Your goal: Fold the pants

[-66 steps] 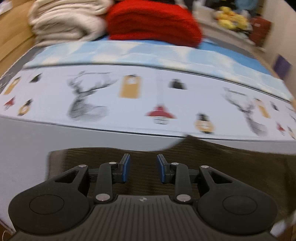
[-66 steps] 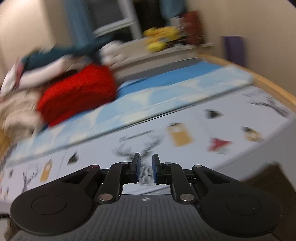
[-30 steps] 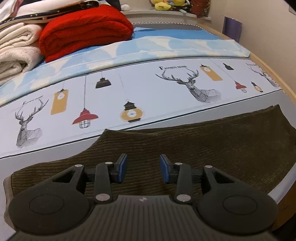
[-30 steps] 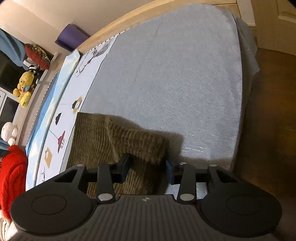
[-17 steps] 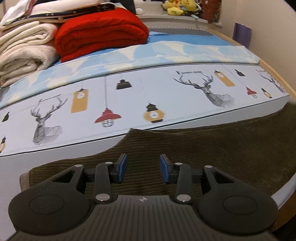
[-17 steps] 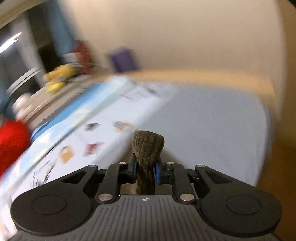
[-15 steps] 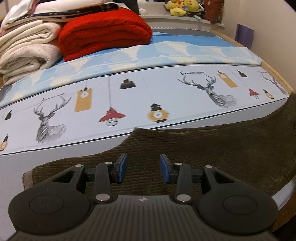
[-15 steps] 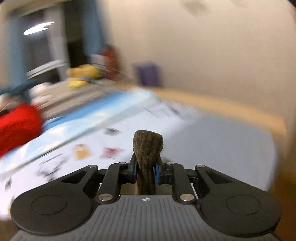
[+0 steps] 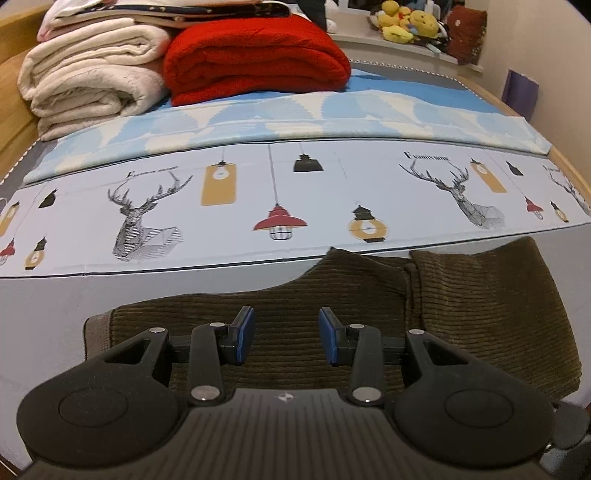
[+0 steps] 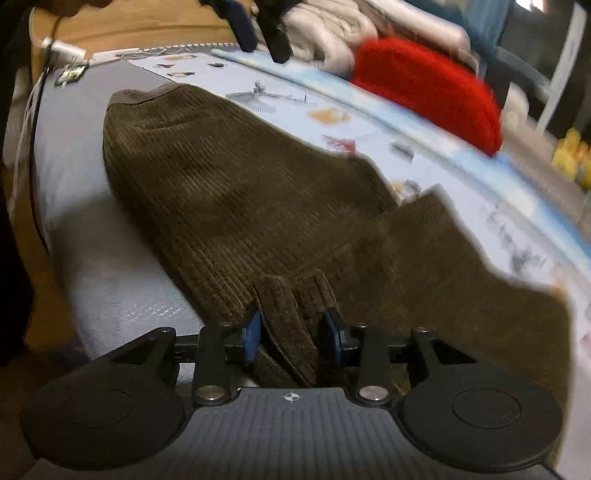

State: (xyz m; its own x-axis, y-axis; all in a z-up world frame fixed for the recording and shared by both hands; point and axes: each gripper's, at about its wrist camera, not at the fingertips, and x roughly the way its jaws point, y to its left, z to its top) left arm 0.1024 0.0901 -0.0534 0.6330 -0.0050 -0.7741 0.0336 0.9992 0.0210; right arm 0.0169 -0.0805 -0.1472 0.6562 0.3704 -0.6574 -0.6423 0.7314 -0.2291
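Note:
Dark olive corduroy pants (image 9: pixel 332 295) lie flat on the grey bed sheet (image 9: pixel 55 295), with the leg end folded over onto the right part (image 9: pixel 480 295). My left gripper (image 9: pixel 284 332) is open and empty, low over the waist half of the pants. In the right wrist view the pants (image 10: pixel 221 177) stretch away to the upper left. My right gripper (image 10: pixel 291 328) is open, its pads on either side of the bunched leg hem (image 10: pixel 288 306). The left gripper's fingers (image 10: pixel 258 26) show at the top of that view.
A deer-and-lantern print sheet (image 9: pixel 295 192) and a blue-white blanket (image 9: pixel 332 118) lie behind the pants. A folded red blanket (image 9: pixel 255 55) and cream blankets (image 9: pixel 92 77) are stacked at the back. The bed's near edge (image 10: pixel 92 258) drops to the floor at the left.
My right gripper carried the leg hem leftward over the pants, laid it down and opened. The folded leg now shows at the right of the left wrist view. The left gripper stayed open.

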